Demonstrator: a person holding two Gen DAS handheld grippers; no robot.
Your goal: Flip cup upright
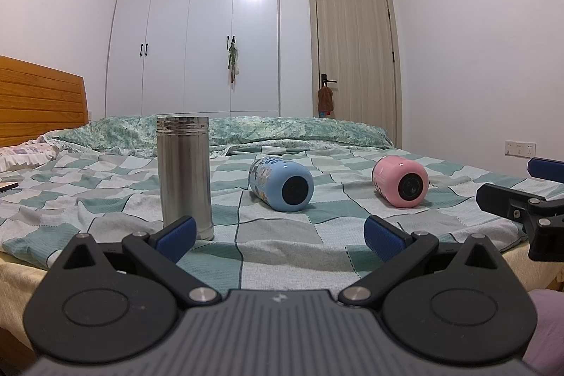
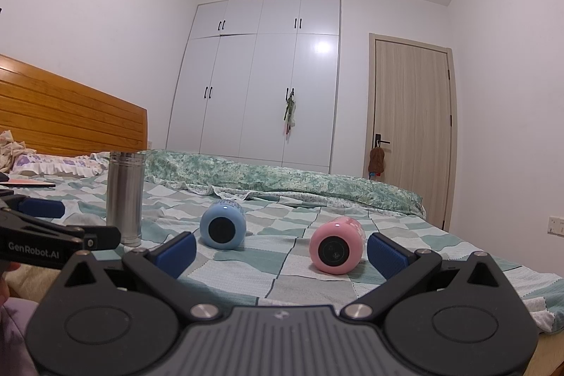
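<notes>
Taking the upright steel flask (image 1: 184,175) as landmark, the blue cup (image 1: 281,183) lies on its side on the checked bedspread (image 1: 282,235) just right of it, and the pink cup (image 1: 400,181) farther right, both long axes running away from the cameras, bases facing them. The left gripper (image 1: 280,236), released and empty, fronts the flask and blue cup. The right gripper (image 2: 282,249), likewise spread wide and empty, looks nearer the pink cup (image 2: 336,245), just inside its right finger.

Both fisheye views sit low at the near edge of the green checked bedspread (image 1: 282,235), facing the white wardrobe (image 1: 197,34) and pale wooden door (image 2: 412,133). Shared mid-frame: the upright steel cylinder cup (image 1: 184,175), the fallen blue cup (image 2: 222,224) and the fallen pink cup (image 2: 336,245), nearest the right view.
</notes>
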